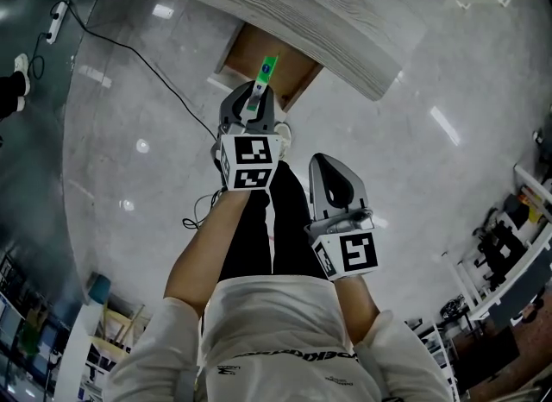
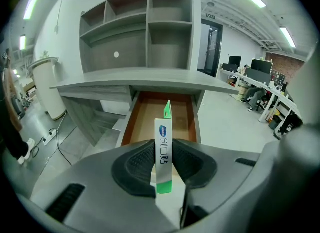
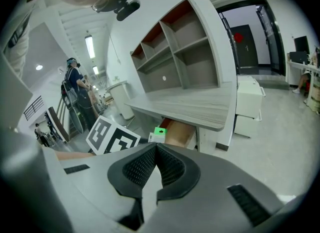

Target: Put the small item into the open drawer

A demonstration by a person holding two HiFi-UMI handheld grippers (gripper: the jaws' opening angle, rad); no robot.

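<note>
Held: my left gripper [image 2: 163, 153] clamps the green-white box [image 2: 164, 127] (upright), facing the open drawer [image 2: 145, 122]. My right gripper [image 3: 156, 149]: closed, empty.

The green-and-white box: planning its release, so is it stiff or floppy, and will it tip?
The box looks like light, thin card; it stands straight between the jaws without sagging, so probably fairly stiff. Tall and narrow, it would likely fall flat in the drawer. A hard squeeze might crease it.
</note>
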